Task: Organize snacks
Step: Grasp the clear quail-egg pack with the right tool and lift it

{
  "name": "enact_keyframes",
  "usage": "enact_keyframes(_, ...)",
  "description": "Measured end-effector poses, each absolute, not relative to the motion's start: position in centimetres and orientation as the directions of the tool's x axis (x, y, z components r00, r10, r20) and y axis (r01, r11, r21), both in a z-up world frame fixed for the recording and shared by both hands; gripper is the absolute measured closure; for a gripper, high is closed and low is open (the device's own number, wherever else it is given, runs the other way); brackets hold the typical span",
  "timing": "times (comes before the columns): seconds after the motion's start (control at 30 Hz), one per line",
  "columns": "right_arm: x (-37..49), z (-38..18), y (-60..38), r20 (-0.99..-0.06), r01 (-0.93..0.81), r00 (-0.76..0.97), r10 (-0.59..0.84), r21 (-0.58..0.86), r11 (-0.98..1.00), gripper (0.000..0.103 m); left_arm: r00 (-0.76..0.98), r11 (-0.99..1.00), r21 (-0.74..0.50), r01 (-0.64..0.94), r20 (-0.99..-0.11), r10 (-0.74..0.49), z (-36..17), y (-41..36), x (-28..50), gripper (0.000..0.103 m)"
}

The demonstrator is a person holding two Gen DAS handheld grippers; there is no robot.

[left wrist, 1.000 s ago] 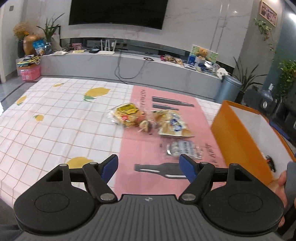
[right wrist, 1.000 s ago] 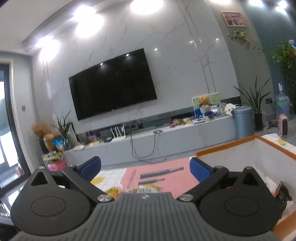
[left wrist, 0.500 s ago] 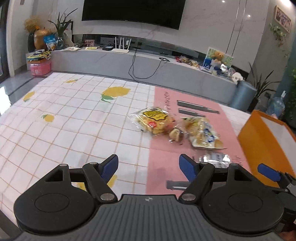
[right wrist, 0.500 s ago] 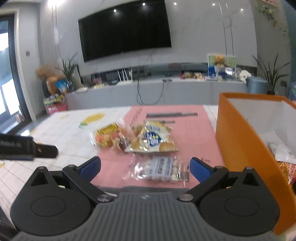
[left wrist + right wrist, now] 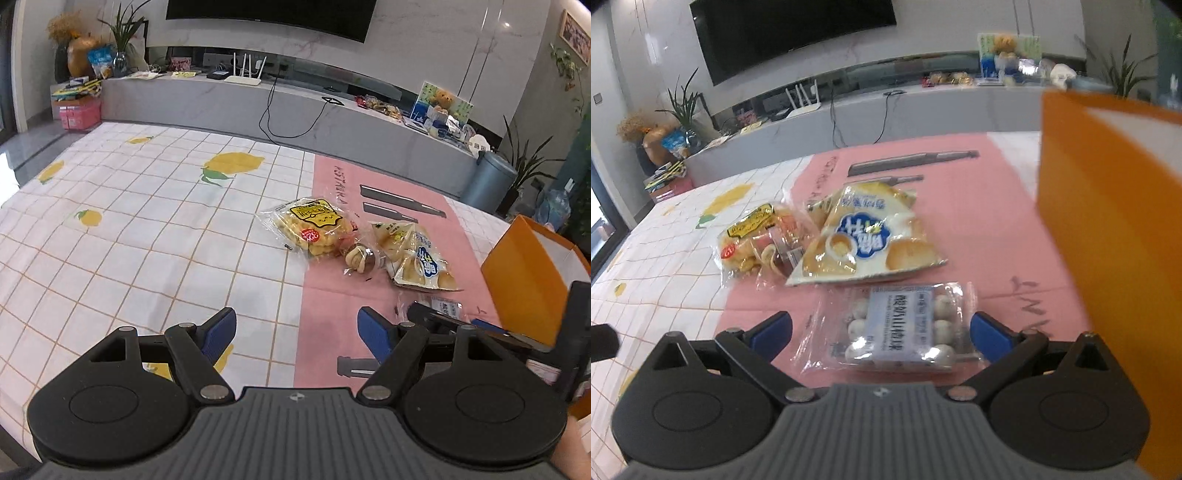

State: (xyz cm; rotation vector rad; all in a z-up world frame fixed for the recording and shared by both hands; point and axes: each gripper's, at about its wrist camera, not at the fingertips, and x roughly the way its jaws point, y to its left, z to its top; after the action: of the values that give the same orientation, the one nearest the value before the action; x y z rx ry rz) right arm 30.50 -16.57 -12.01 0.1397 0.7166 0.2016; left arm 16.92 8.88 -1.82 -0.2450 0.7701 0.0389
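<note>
Several snack packs lie on the pink part of the tablecloth. A clear pack of white balls (image 5: 905,328) lies between the open fingers of my right gripper (image 5: 881,330). Beyond it lie a bread bag with a blue logo (image 5: 864,236) (image 5: 419,254), a small twisted snack pack (image 5: 360,258) and a yellow biscuit bag (image 5: 750,236) (image 5: 314,225). An orange box (image 5: 1108,229) (image 5: 528,284) stands at the right. My left gripper (image 5: 295,330) is open and empty over the cloth, left of the right gripper (image 5: 480,328).
The table (image 5: 129,229) has a white checked cloth with lemon prints on the left. A grey TV bench (image 5: 295,114) with a cable and clutter runs behind it. A grey bin (image 5: 487,181) stands at the back right.
My right gripper has dropped down and forward so its open fingers now flank the pack of white balls. My left gripper view has shifted left and up; the right gripper now shows beside it.
</note>
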Motion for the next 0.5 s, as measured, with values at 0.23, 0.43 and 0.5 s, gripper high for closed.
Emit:
enact_keyframes(0.23, 30.8, -12.7, -14.5, -0.635, -0.168, 0.754, 0.165, 0.056, 0.984, 0.003, 0.693, 0.962, -0.25, -0.108, -0.713, -0.108, -2.2, 8.9, 17.1, 0.015)
enact_keyframes(0.43, 30.2, -13.3, -13.1, -0.623, -0.228, 0.767, 0.156, -0.038, 0.973, 0.003, 0.686, 0.961, -0.257, -0.104, -0.718, -0.118, -2.3, 8.6, 17.1, 0.015)
enact_keyframes(0.5, 30.1, -13.4, -13.1, -0.619, -0.233, 0.77, 0.156, -0.044, 0.972, 0.003, 0.687, 0.962, -0.253, -0.105, -0.718, -0.114, -2.3, 8.6, 17.1, 0.015)
